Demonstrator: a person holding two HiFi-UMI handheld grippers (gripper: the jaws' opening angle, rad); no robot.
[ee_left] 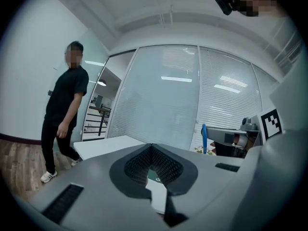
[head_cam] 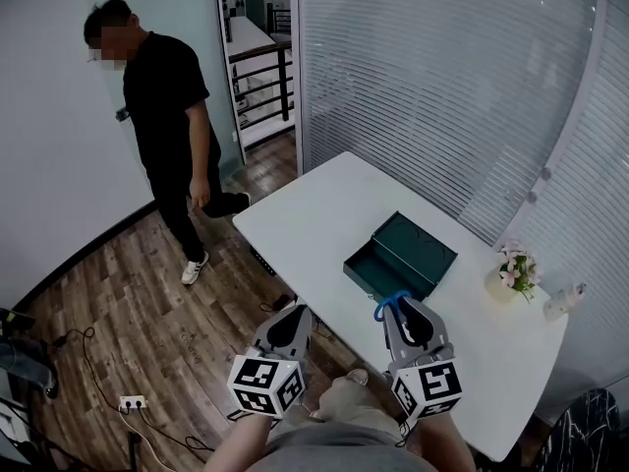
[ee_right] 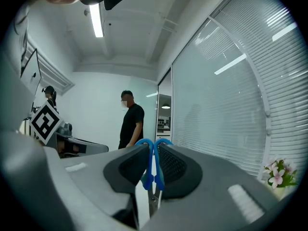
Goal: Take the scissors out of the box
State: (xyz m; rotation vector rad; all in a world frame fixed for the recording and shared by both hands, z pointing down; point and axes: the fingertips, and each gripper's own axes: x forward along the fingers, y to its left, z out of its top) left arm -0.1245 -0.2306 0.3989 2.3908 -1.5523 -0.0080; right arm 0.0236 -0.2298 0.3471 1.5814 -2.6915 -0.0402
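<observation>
A dark green box lies open on the white table; I see nothing inside it. My right gripper hovers just in front of the box, near the table's front edge, shut on blue-handled scissors. In the right gripper view the scissors stand upright between the pads, handle loops up, metal blades hanging below. My left gripper is off the table's left edge, above the floor. Its jaws meet at the tip with nothing between them. The scissors' blue handle shows at the right of the left gripper view.
A person in black stands on the wooden floor to the far left. A small pot of pink flowers and a white bottle sit at the table's right end. Cables and a power strip lie on the floor. Glass walls with blinds stand behind.
</observation>
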